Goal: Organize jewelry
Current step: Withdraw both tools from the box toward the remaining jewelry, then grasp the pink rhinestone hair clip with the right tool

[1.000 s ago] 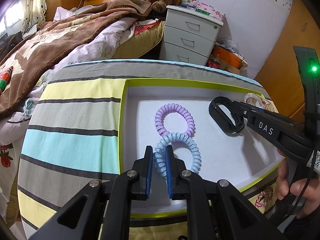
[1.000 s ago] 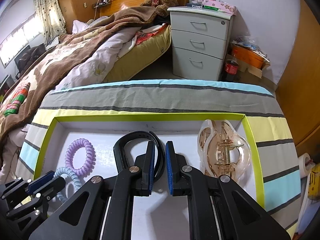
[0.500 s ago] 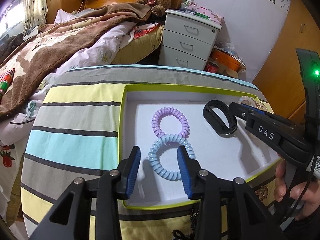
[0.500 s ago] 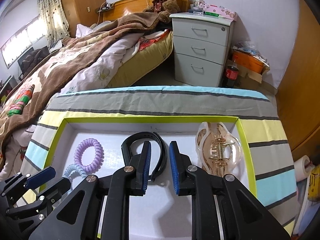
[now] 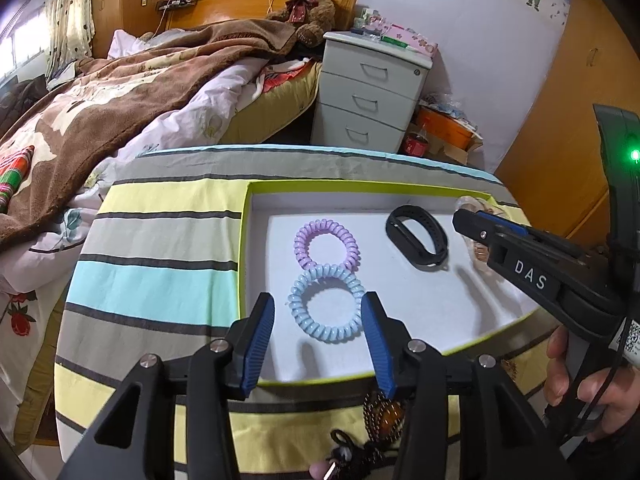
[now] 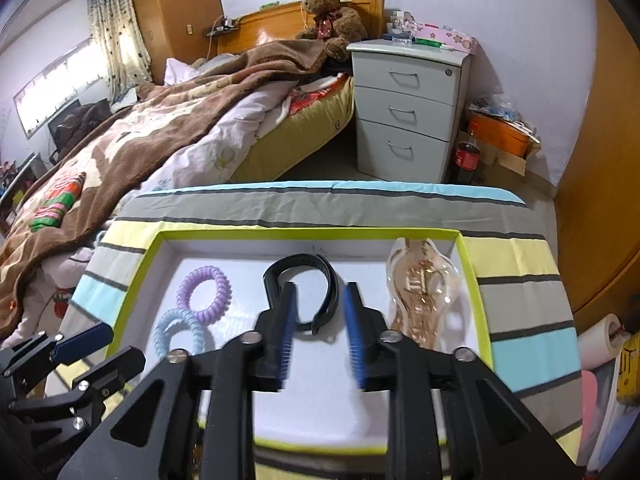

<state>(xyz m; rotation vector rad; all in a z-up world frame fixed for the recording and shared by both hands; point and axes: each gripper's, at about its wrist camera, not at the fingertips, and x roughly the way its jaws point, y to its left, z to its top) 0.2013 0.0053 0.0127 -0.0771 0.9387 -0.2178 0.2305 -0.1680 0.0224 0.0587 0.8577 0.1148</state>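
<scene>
Jewelry lay in a shallow white tray [image 5: 256,216] with a lime rim, on the striped surface [image 5: 160,240]: a lilac coil band [image 5: 326,243] touching a blue coil band [image 5: 326,306], a black strap [image 5: 416,236] beside them, and a clear hair claw [image 6: 420,292] at the right end. The coils looked light, soft and springy, best pinched across one side of the loop. The strap seemed flexible and light; its thicker middle would give the surest hold. The claw looked hard, slick and possibly brittle, so I would take it by its body.

The left hand-held gripper [image 5: 318,344] had its jaws opening, the blue coil lying free between them. The right hand-held gripper [image 6: 320,332] was also opening, its pads clear of the strap.

Beaded pieces [image 5: 384,412] near the tray's front edge were mostly hidden behind the left gripper, and the right pads were blurred.
</scene>
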